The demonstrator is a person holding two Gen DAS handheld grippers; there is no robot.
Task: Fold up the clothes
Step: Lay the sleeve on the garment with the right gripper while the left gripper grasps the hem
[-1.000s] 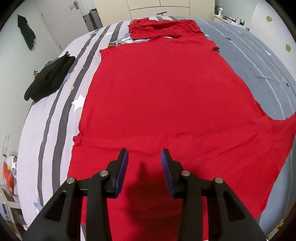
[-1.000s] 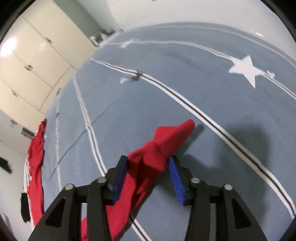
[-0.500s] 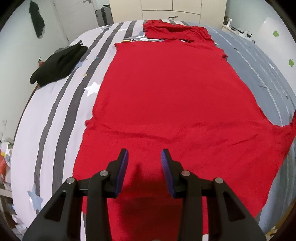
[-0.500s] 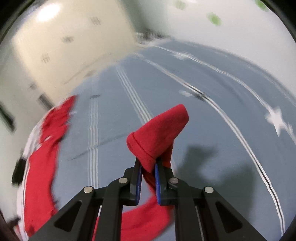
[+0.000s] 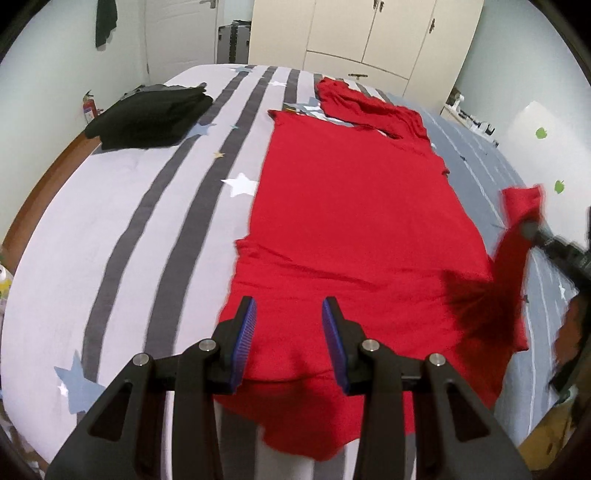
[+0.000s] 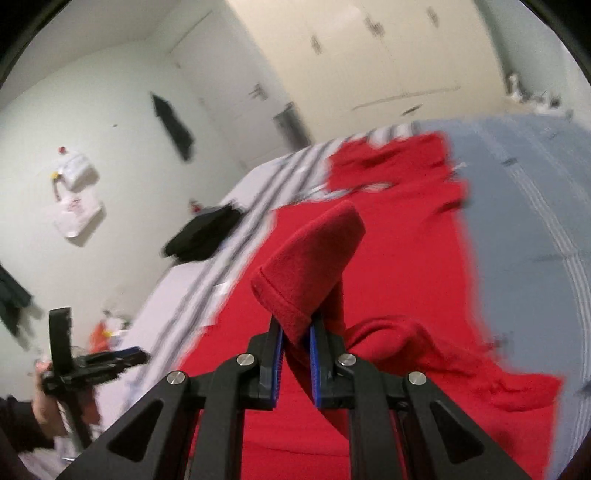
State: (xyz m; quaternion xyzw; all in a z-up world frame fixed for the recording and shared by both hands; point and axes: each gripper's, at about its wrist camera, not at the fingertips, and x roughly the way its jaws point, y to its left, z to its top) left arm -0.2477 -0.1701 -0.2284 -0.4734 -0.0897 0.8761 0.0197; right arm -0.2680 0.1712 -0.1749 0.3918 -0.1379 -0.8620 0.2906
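Observation:
A large red garment (image 5: 351, 221) lies spread flat along the striped bed (image 5: 129, 221). My left gripper (image 5: 290, 332) hovers over its near hem, jaws apart, nothing between them. My right gripper (image 6: 295, 332) is shut on the red sleeve end (image 6: 310, 266), lifted above the garment body (image 6: 399, 258); the sleeve cuff sticks up past the fingertips. In the left wrist view the raised sleeve (image 5: 517, 221) and right gripper (image 5: 532, 230) appear blurred at the right edge. In the right wrist view the left gripper (image 6: 129, 356) shows at lower left in a hand.
A folded black garment (image 5: 147, 118) lies at the bed's far left. Another red garment (image 5: 369, 107) is bunched at the far end. Wardrobe doors (image 5: 369, 33) stand behind. The blue-grey half of the bedcover (image 6: 535, 240) lies right of the garment.
My right gripper closed on the sleeve end, lifted it off the blue-grey cover and swung it over toward the garment body. My left gripper drew back and left along the hem, still apart.

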